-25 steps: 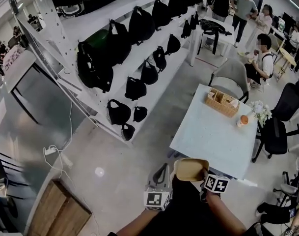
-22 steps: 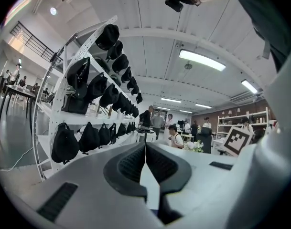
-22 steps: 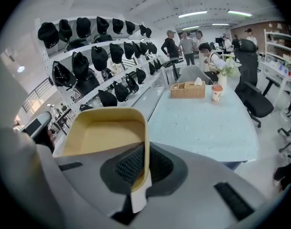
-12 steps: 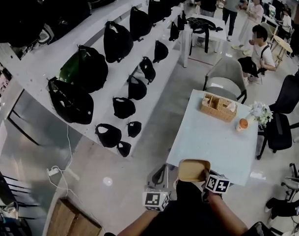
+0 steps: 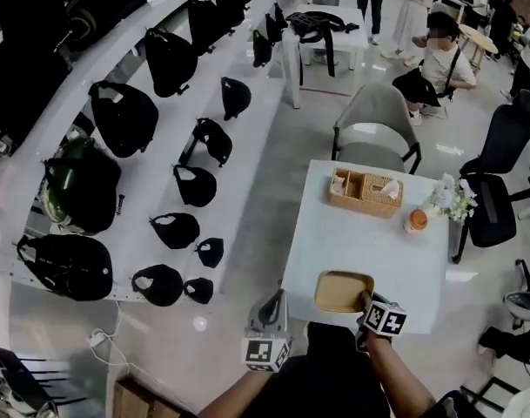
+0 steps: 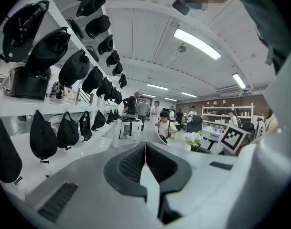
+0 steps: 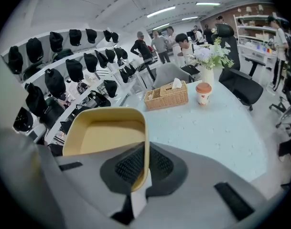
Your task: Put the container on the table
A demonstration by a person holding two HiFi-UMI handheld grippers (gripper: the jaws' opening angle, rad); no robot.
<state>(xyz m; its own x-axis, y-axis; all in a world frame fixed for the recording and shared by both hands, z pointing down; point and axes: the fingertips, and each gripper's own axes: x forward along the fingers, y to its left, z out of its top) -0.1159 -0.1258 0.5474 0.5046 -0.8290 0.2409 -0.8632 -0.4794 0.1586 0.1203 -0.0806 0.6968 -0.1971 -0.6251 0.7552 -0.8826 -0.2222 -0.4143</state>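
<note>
Two grippers show at the bottom of the head view. Nearest the floor side, the left gripper (image 5: 276, 299) hangs off the table's corner with its jaws pressed together and nothing between them, so it is giving no support. Just beside it, the right gripper (image 5: 365, 303) has its jaws clamped on one thin side wall of the tan container (image 5: 343, 291), a shallow, empty tray that sticks out ahead of the pads. With only that one-sided pinch, the tray could pivot or slip if it meets the surface at a tilt. It lies over the near edge of the pale table (image 5: 369, 242); I cannot tell whether its base touches yet. Let go this close to the edge, it might overhang and tip to the floor. Farther along stand a paper cup (image 5: 416, 220), a wicker basket (image 5: 365, 192) and a vase of flowers (image 5: 452, 200), all well apart from the tray. Only a long push forward would endanger them, the cup first.
</note>
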